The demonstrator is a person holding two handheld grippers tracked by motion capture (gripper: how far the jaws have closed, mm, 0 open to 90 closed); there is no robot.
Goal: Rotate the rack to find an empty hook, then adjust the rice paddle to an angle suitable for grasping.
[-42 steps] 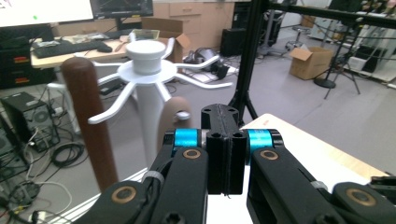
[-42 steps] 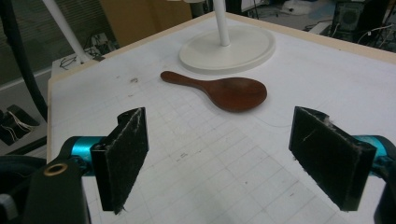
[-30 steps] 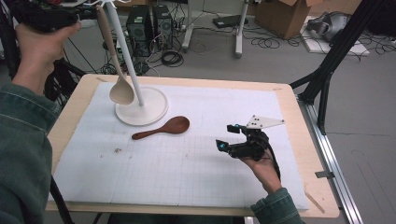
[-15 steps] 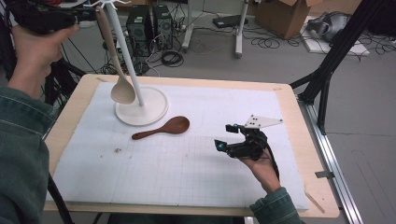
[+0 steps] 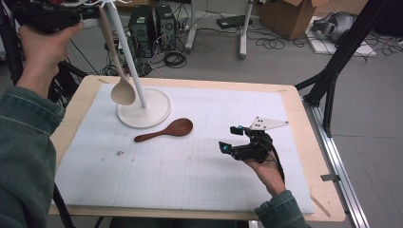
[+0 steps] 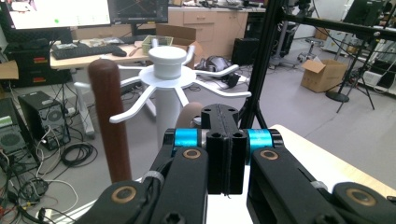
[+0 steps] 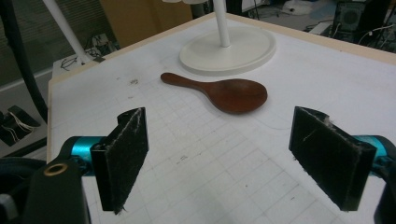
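A white stand with a round base and a thin post rises at the table's back left; its cap and arms show close ahead in the left gripper view. A pale wooden spoon hangs upright beside the post, bowl down. Its handle is left of my left gripper, apart from it. That gripper is held high by the stand's top, its jaws shut with nothing between them. A dark brown spoon lies flat on the mat. My right gripper rests low to its right, open, facing the spoon.
A white gridded mat covers the wooden table. A metal rail and black frame legs stand along the right side. Computer towers, cables and a cardboard box sit on the floor behind.
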